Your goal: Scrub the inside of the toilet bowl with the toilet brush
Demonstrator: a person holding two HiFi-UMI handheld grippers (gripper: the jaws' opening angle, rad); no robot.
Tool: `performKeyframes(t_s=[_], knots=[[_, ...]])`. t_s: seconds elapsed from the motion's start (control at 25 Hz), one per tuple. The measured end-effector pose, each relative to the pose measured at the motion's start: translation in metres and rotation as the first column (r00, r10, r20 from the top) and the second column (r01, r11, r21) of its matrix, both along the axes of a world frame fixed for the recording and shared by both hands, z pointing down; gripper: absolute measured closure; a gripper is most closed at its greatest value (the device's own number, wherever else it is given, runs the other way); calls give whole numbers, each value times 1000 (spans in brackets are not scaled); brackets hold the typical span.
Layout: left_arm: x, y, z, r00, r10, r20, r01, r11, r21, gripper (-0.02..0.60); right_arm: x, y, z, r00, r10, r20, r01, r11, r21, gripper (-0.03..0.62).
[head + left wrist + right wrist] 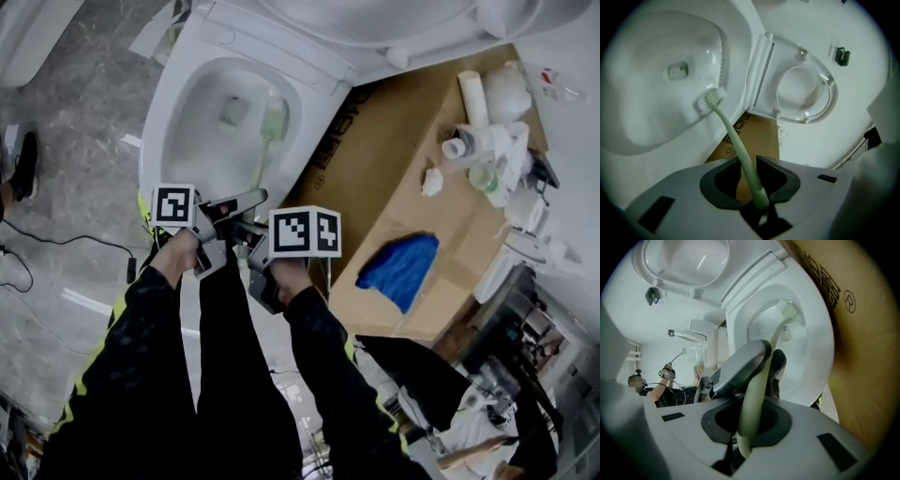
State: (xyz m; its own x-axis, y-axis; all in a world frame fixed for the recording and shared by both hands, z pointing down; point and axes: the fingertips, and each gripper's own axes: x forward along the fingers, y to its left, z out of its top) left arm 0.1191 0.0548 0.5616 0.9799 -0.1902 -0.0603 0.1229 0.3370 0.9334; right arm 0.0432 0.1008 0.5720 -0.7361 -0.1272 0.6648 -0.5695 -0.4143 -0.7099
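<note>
The white toilet bowl stands open below me, its lid tipped up. A pale green toilet brush has its head against the bowl's right inner wall, above the drain. In the left gripper view the bristles press on that wall. The handle runs back between the jaws of my left gripper, which is shut on it. My right gripper is shut on the same handle lower down, just behind the left gripper. Both grippers hover over the bowl's near rim.
A large cardboard box lies right of the toilet with a blue cloth on it. White bottles and paper rolls crowd its far end. A black cable and a shoe are on the floor at left.
</note>
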Motion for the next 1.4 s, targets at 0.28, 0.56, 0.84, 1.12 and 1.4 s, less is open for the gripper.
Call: performKeyframes(t_s=[0.28,0.56,0.84,1.12,1.4], knots=[[10,-6,10,998,-50,-29,48,997,-61,483,13,-2,7,997,-63,-40,60,996,-67,554],[13,-9,18,998,-51,-45,47,994,-101,482,17,-5,13,996,-78,-50,73,992,-99,554],[11,7,17,998,-44,-34,39,990,-133,482,14,11,11,997,-74,-27,70,988,-140,554],[-4,37,14,999,-41,-15,37,979,-200,483,-2,41,4,997,-71,3,70,979,-194,554],[-20,57,8,1000,-8,11,11,971,-238,483,-19,59,-6,998,-45,51,56,969,-239,554]])
